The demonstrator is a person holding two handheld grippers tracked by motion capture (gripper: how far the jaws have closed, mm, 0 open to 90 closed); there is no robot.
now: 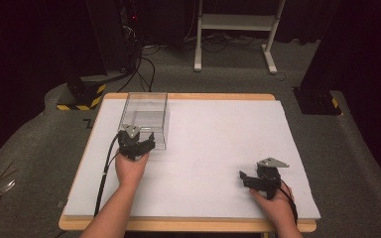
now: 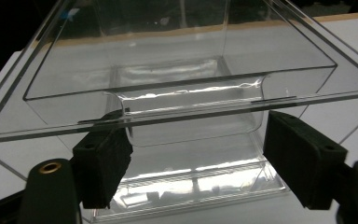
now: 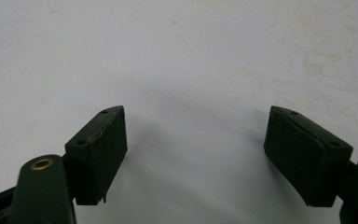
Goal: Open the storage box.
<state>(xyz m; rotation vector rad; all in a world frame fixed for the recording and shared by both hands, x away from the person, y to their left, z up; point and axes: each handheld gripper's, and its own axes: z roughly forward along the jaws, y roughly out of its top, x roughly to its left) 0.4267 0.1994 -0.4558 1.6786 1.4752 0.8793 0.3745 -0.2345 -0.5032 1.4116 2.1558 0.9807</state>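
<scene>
A clear plastic drawer box (image 1: 146, 117) sits near the far left corner of the white worktop (image 1: 213, 148), its open front facing the person, as the left tool (image 1: 135, 144) reaches its near edge. In the left gripper view the inner drawer's (image 2: 186, 88) curved front lip lies between the two black pads (image 2: 103, 163), one close against the lip's corner and the other apart from it, so the jaws stand part-spread around the lip without pinching it. The right tool (image 1: 250, 179) rests spread and empty near the worktop's near right corner, with bare white surface ahead of its pads (image 3: 98, 154). The risk from here appears to be slippage: the plastic is smooth, and a grip that lands off-centre could slide off the lip. With nothing bracing the light outer case, a pull may also drag the whole box along the worktop.
</scene>
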